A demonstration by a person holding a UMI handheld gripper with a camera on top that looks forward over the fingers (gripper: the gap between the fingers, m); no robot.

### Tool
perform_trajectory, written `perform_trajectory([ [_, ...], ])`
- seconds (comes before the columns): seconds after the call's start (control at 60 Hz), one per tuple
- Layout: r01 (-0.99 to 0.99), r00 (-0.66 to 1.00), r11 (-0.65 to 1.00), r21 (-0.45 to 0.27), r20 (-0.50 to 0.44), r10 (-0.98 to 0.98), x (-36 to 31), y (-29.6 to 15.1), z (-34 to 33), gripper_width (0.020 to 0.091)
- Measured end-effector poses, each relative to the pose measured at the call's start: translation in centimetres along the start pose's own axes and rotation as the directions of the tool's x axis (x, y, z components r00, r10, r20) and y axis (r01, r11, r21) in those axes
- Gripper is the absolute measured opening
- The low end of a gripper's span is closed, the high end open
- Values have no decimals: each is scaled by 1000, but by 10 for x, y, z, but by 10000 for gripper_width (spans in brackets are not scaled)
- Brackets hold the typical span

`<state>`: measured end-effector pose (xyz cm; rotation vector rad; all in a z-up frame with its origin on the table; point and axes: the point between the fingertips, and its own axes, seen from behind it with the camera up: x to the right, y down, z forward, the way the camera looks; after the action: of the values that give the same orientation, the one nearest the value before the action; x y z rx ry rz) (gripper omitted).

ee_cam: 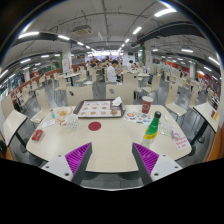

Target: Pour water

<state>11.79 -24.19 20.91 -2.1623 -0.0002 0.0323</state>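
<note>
The green bottle (152, 126) stands upright on the round worktop (100, 148), well ahead of my tongs (110, 160) and off to the right of their line. I use the red disc (94, 126) at the middle of the worktop as my mark: the bottle is to its right, a brown cup (146, 105) is beyond the bottle and further from me, and a tray (99, 108) lies beyond the disc. The tongs are spread wide and grip nothing; both pink pads (76, 156) show bare, with open worktop between them.

I judge the bottle to be thin plastic, light unless it is full, and likely to give under a hard squeeze. Its wall looks smooth, so it could slip when tipped. I would take it across the body, about mid-height, below the neck and above the base, firm enough to hold through the tilt but not enough to crush it. Whether a cap is on, I cannot tell.
</note>
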Motion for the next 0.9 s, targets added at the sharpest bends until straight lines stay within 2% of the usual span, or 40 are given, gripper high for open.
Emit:
perform_trajectory([
  [0.1, -19, 1000, 1000, 3, -5, 19, 23, 7, 10, 832],
  [0.183, -53, 998, 999, 13, -16, 53, 68, 19, 26, 834],
  [0.333, -60, 995, 994, 87, -74, 67, 158, 41, 85, 836],
  [0.467, -95, 992, 984, 149, -73, 107, 193, 36, 152, 835],
  [0.667, -57, 998, 968, 243, -13, 62, 197, 8, 223, 815],
  [0.717, -29, 999, 962, 272, -7, 32, 195, 1, 232, 752],
  [0.733, -20, 1000, 961, 277, -7, 22, 194, 1, 235, 700],
  [0.767, 5, 999, 961, 277, -34, 5, 198, 3, 244, 527],
  [0.9, 27, 996, 939, 342, -85, 3, 197, -4, 243, 504],
])
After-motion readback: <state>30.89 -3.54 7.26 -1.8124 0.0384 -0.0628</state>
